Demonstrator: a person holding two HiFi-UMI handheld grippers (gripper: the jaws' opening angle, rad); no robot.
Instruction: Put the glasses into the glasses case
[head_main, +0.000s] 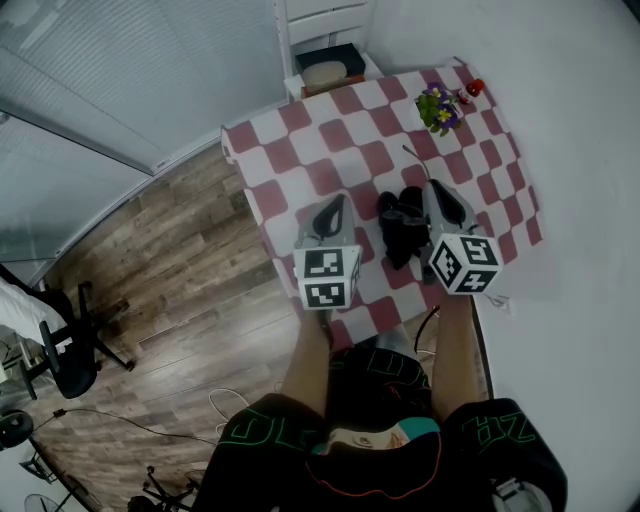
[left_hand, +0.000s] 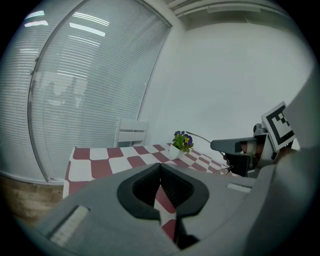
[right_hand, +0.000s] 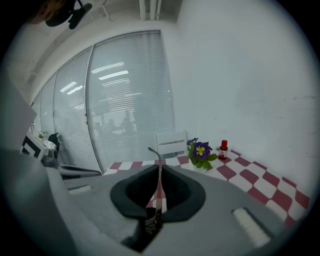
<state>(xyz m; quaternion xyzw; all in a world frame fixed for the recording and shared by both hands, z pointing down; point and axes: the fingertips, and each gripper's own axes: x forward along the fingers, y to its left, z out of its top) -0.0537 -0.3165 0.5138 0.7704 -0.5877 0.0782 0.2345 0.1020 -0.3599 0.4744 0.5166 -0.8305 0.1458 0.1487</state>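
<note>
Over the checkered table (head_main: 340, 140), your right gripper (right_hand: 159, 172) was clamped on one thin temple of the glasses (right_hand: 158, 160), what looked like the black case (head_main: 400, 228) just beside; left gripper (left_hand: 160, 172) pinched closed, empty. That skinny hold could have let the frame swing and miss the case

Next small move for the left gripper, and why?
Probably shift the left gripper right toward what looks like the black glasses case to steady it: its jaws are shut on nothing, while the right gripper grips the thin glasses temple.
</note>
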